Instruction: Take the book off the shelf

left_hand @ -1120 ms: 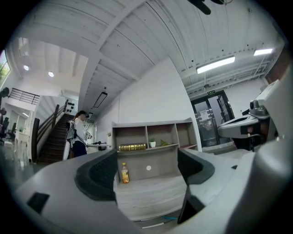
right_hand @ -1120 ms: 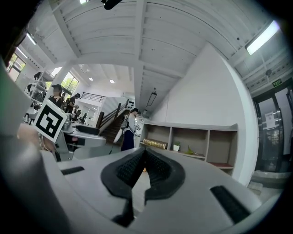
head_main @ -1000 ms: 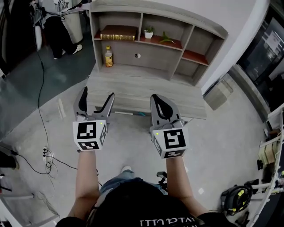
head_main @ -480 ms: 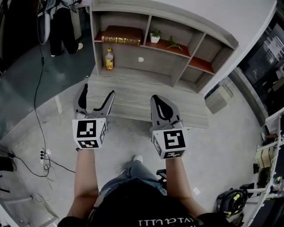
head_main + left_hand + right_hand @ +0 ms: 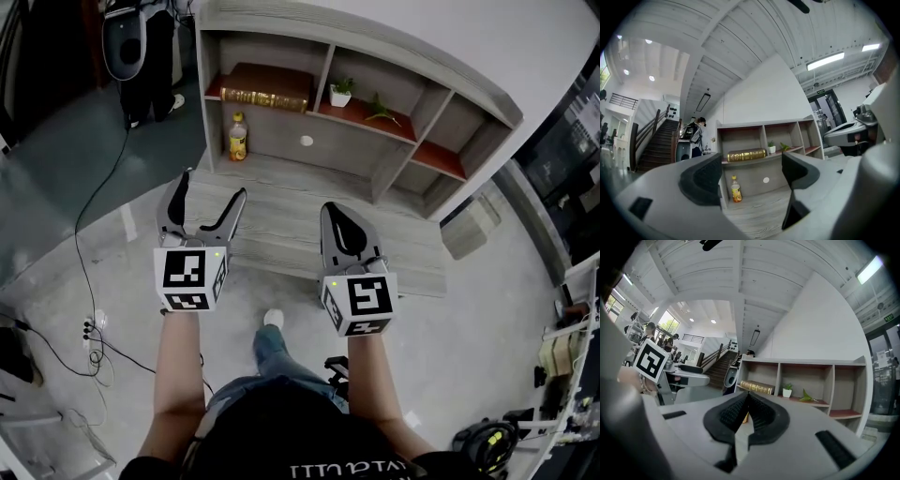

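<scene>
One book [image 5: 265, 87] lies flat in the upper-left compartment of the shelf [image 5: 403, 58], gilt spine facing out, alone in that bay. A small potted plant [image 5: 341, 92] sits in the compartment just to its right, and a yellow bottle [image 5: 238, 138] stands on the desk [image 5: 281, 206] directly below the book's bay.

Both grippers are well short of the shelf, over the desk's near edge. The left gripper [image 5: 214, 187] has its jaws spread wide with nothing between them, and its own view lines the distant book up in that gap. The right gripper [image 5: 339, 220] has its pads pressed together on nothing.

The likely trouble is the grip. A pinch at one end of so long a book could let it sag and slip free. A low reach could also topple the bottle.
</scene>
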